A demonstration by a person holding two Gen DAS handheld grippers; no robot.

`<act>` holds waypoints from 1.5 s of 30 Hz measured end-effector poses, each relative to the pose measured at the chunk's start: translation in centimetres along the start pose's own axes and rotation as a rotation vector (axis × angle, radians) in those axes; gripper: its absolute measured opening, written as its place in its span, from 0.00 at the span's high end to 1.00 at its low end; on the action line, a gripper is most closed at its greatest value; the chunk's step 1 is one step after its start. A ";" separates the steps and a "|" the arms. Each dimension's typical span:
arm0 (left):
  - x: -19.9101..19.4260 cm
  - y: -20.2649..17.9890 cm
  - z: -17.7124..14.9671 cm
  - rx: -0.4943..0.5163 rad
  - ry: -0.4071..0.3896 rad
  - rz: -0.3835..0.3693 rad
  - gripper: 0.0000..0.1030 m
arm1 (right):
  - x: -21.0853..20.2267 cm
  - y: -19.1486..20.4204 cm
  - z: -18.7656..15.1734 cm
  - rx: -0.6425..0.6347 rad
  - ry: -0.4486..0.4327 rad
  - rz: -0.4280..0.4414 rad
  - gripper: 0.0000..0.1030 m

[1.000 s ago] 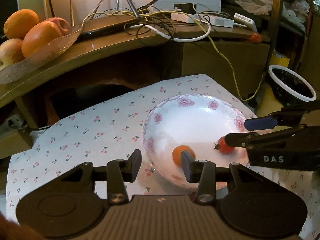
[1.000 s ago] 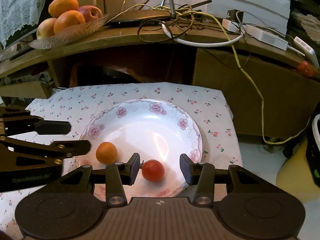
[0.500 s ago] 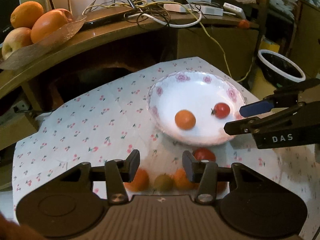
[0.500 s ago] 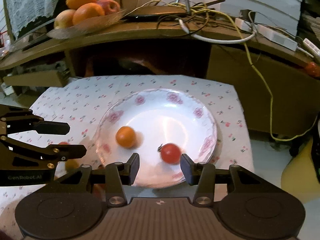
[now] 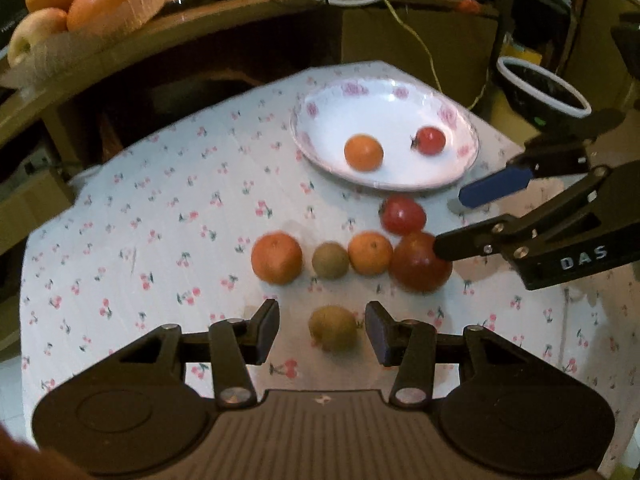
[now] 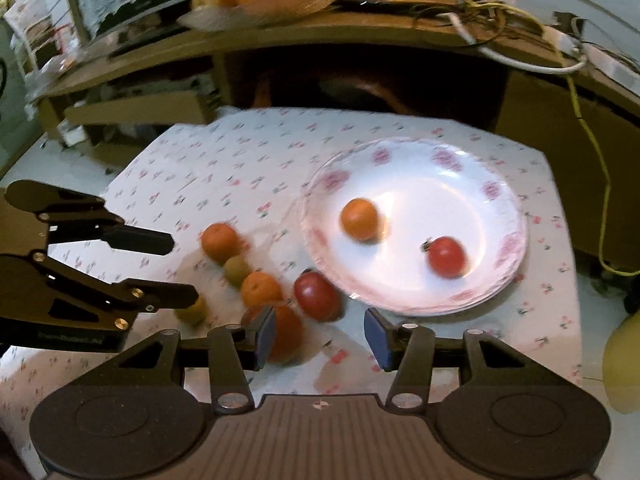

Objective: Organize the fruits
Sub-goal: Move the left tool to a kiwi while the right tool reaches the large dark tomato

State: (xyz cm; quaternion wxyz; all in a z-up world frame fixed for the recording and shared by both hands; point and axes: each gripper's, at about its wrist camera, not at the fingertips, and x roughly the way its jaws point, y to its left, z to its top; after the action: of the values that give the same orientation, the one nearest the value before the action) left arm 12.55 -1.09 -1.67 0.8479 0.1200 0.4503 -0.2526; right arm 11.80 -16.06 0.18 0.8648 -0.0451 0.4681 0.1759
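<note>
Between the wide-open fingers of the left gripper (image 5: pixel 322 330) sits a kiwi (image 5: pixel 333 328), round enough to roll off toward the fruit row beyond if nudged, while the right gripper (image 6: pixel 320 334) hovers empty and open before the plate (image 6: pixel 508 248).

The cloth (image 5: pixel 160 216) over the bench was white, sprinkled with small red cherries on green stems. At about one o'clock on it lay a white plate (image 5: pixel 460 120) whose rim carried pink flowers. On the plate were a small orange fruit (image 5: pixel 363 152) and a red tomato (image 5: pixel 430 141) with a dark stalk. On the cloth sat a larger orange (image 5: pixel 276 257), a brownish-green kiwi (image 5: pixel 330 259), a second small orange (image 5: pixel 370 252), a deep red fruit (image 5: pixel 418 264) and another red tomato (image 5: pixel 402 215). A second olive-brown kiwi (image 5: pixel 333 327) lay at six o'clock. The gripper fingers (image 5: pixel 496 186) were black with blue pads.
</note>
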 end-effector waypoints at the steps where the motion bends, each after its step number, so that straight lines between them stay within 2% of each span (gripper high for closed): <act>1: 0.2 0.0 -0.1 -0.002 0.007 -0.002 0.50 | 0.1 0.2 0.0 -0.007 -0.002 0.007 0.48; 9: 1.8 -0.2 -0.8 -0.001 0.043 -0.022 0.50 | 0.0 0.4 0.1 -0.016 0.008 0.018 0.47; 25: 1.9 -0.8 -0.9 0.049 0.021 -0.021 0.53 | 0.7 1.4 -0.3 -0.038 0.069 0.097 0.47; 34: 1.8 -0.5 -0.9 0.062 0.024 -0.009 0.53 | 2.3 2.3 -0.3 -0.014 0.118 0.167 0.47; 45: 1.4 0.4 -1.3 0.076 0.032 -0.040 0.54 | 3.5 1.9 0.4 0.068 0.146 0.219 0.51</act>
State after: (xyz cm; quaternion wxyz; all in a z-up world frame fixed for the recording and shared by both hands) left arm 12.51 -0.66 -3.59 0.8303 0.1469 0.4561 -0.2845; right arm 13.23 -13.32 -2.33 0.8050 0.0228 0.5377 0.2496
